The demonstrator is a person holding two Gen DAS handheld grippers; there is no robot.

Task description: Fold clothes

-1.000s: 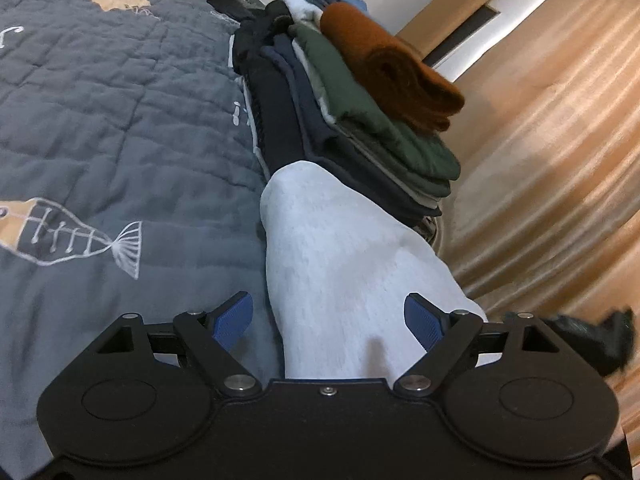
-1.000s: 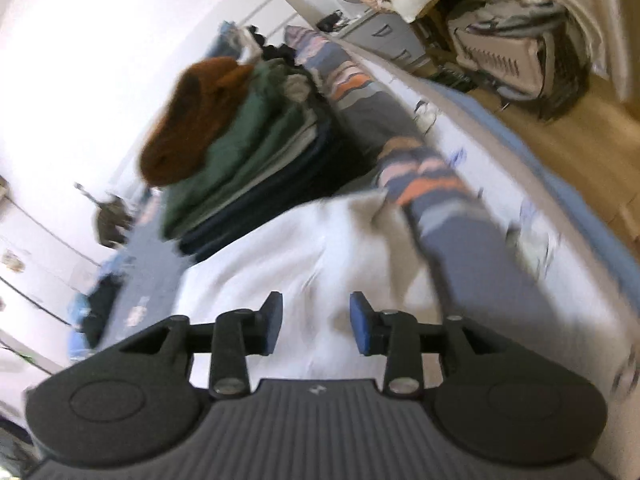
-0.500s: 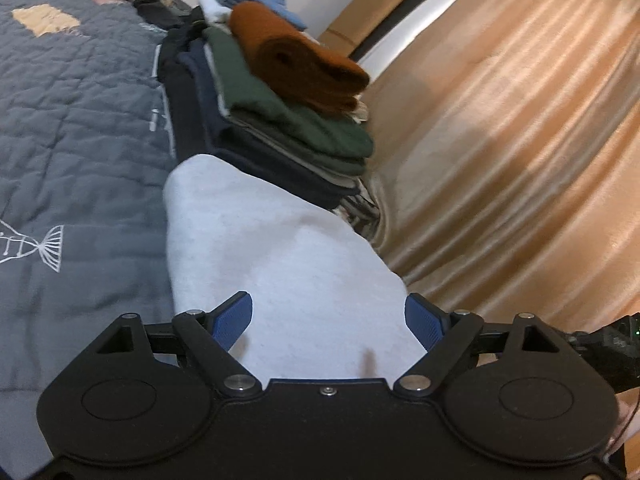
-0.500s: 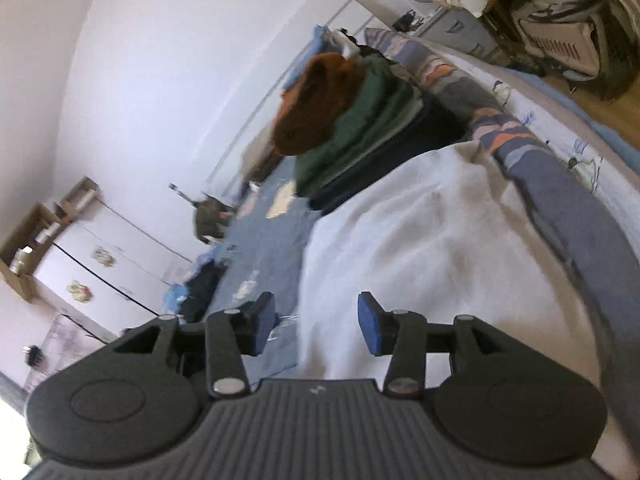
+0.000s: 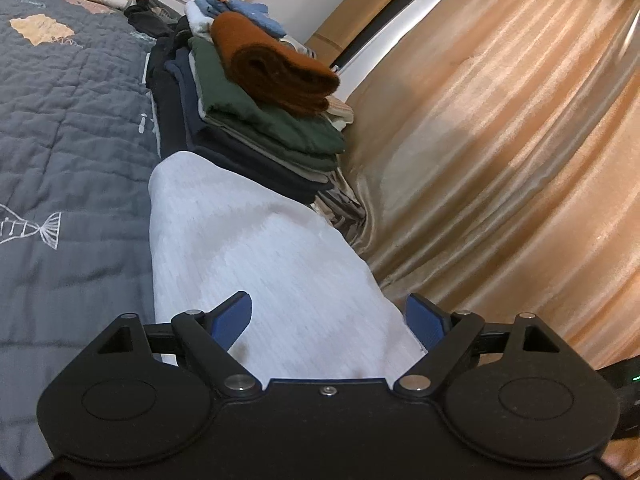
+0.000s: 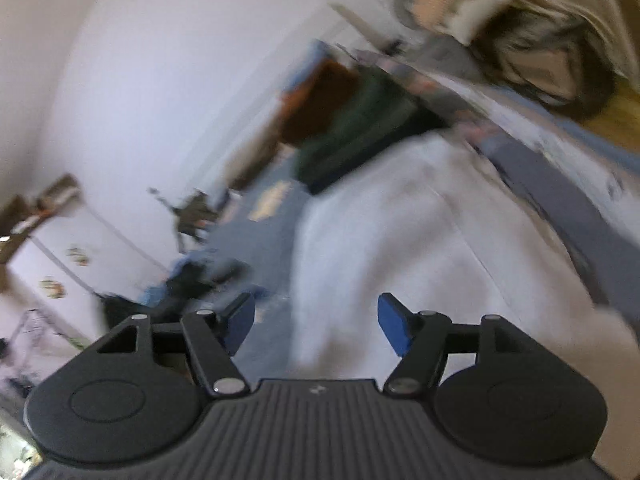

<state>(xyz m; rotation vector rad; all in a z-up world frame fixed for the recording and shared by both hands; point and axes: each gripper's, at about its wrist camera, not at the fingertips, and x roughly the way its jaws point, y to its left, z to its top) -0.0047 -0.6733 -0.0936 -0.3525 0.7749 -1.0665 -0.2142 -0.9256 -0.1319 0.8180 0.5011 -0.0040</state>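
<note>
On the grey quilted bed (image 5: 72,128), a pale grey garment (image 5: 256,248) lies flat beside a stack of folded clothes (image 5: 256,120) — both grippers' fingers wide, holding nothing — more folds probably left.

One light grey garment (image 5: 256,248), one stack of folded clothes (image 5: 256,92) — two tools (image 5: 330,318) (image 6: 316,322).

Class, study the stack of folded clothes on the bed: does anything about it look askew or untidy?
Yes. The rust-brown fleece lies loosely rolled and angled across the dark green folded garment, overhanging rather than lining up with the flat layers beneath. Otherwise the stack looks orderly.
</note>
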